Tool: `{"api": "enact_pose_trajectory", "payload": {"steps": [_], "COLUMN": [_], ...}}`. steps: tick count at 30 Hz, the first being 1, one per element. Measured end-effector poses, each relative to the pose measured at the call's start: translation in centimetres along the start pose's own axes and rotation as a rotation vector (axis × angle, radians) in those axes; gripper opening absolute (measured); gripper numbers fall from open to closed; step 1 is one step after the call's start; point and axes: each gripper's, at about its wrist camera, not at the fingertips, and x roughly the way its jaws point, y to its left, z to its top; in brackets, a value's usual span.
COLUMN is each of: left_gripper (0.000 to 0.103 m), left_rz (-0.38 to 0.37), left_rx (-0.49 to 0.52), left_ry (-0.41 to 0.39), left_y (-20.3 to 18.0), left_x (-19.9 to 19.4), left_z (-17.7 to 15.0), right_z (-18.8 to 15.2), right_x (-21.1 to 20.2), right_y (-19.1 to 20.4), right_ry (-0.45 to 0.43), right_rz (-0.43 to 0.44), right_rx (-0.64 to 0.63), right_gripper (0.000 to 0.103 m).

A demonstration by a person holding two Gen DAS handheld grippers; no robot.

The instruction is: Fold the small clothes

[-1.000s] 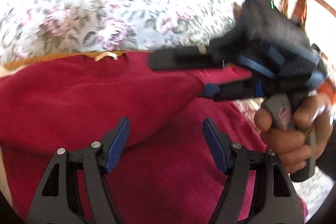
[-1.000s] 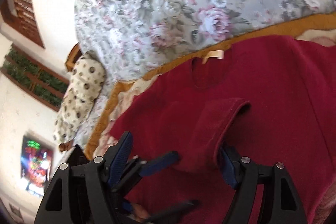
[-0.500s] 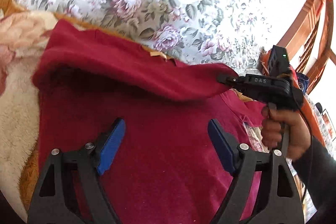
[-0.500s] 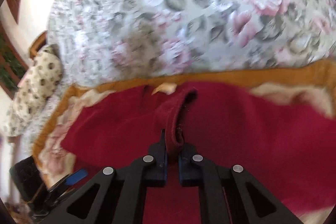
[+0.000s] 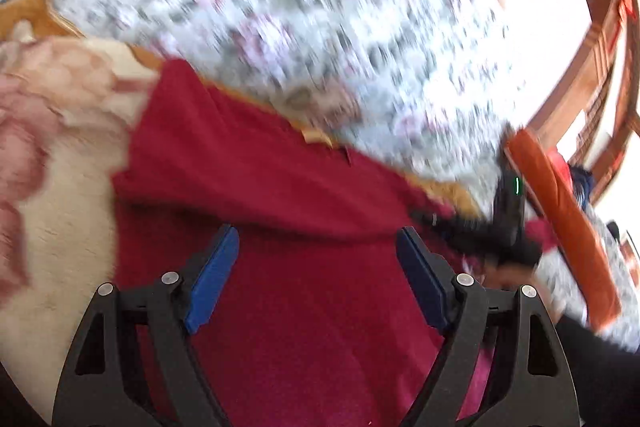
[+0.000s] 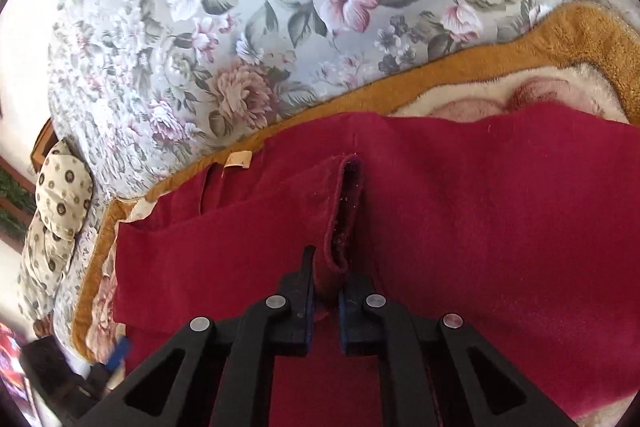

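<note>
One red garment point(image 6: 480, 227), with one sleeve point(image 6: 340, 211) and one cream neck label point(image 6: 239, 159). Two grippers: left gripper point(image 5: 316, 275) with two blue pads point(image 5: 212, 279), right gripper point(image 6: 325, 301). One plush blanket point(image 6: 560, 27) with ochre border. One floral bedspread point(image 6: 240, 7). One spotted pillow point(image 6: 56, 219). One orange cushion point(image 5: 560, 227), blurred. Wooden frame pieces at far edge: count unclear.
</note>
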Motion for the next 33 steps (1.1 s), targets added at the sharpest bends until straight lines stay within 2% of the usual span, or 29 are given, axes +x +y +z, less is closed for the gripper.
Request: {"api": "enact_pose_trajectory", "payload": {"steps": [1,3,5,6,7,9,10,11,14,17,20,23,25,28,29,33], "left_gripper": [0.081,0.081,0.081,0.081,0.081,0.081,0.081,0.081,0.081,0.081,0.081,0.081,0.081,0.081,0.080,0.080], "left_rz": [0.002,0.061,0.108,0.161,0.233,0.319,0.381,0.394,0.350,0.304,0.231,0.064,0.075,0.132,0.165,0.156], "left_rx": [-0.016,-0.032,-0.038,-0.043,-0.035,-0.034,-0.073,-0.123,-0.202,-0.185,-0.176,-0.174,-0.132,-0.146,-0.146,-0.146], "left_ry": [-0.022,-0.037,-0.049,-0.048,-0.010,0.073,0.125,0.125,0.074,0.025,0.022,-0.040,-0.012,0.134,0.150,0.135], "left_y": [0.3,1.3,2.3,2.9,3.8,5.2,6.6,7.4,7.3,6.1,5.5,4.4,4.3,6.4,7.3,8.6], "left_x": [-0.4,0.0,0.9,1.7,3.3,5.8,7.1,7.1,6.1,5.8,6.7,5.6,6.3,9.4,10.0,10.9], "left_z": [0.9,2.9,4.4,5.1,5.9,6.3,6.5,7.0,9.0,10.8,12.1,12.1,11.6,10.8,10.8,11.2], "right_z": [-0.6,-0.6,-0.7,-0.9,-0.9,-0.9,-0.9,-0.9,-1.0,-1.1,-1.1,-1.1,-1.1,-1.0,-1.1,-1.1], "right_x": [0.0,0.1,0.3,0.3,0.3,0.4,0.5,0.5,0.5,0.5,0.5,0.5,0.6,0.6,0.6,0.5], "right_y": [0.1,-0.1,0.7,1.3,1.4,1.3,1.2,0.9,0.3,0.2,0.1,0.0,-0.1,-0.2,-0.2,-0.2], "right_ry": [-0.029,-0.050,-0.063,-0.072,-0.075,-0.077,-0.076,-0.076,-0.078,-0.081,-0.082,-0.083,-0.084,-0.085,-0.086,-0.087], "right_rz": [0.006,0.013,-0.039,-0.072,-0.081,-0.081,-0.074,-0.059,-0.023,-0.009,0.003,0.008,0.013,0.021,0.022,0.023], "right_rx": [-0.023,-0.008,-0.053,-0.082,-0.090,-0.090,-0.085,-0.074,-0.049,-0.042,-0.035,-0.031,-0.029,-0.023,-0.023,-0.024], "right_gripper": [0.006,0.005,0.005,0.005,0.005,0.005,0.005,0.005,0.005,0.005,0.005,0.005,0.005,0.005,0.005,0.005]}}
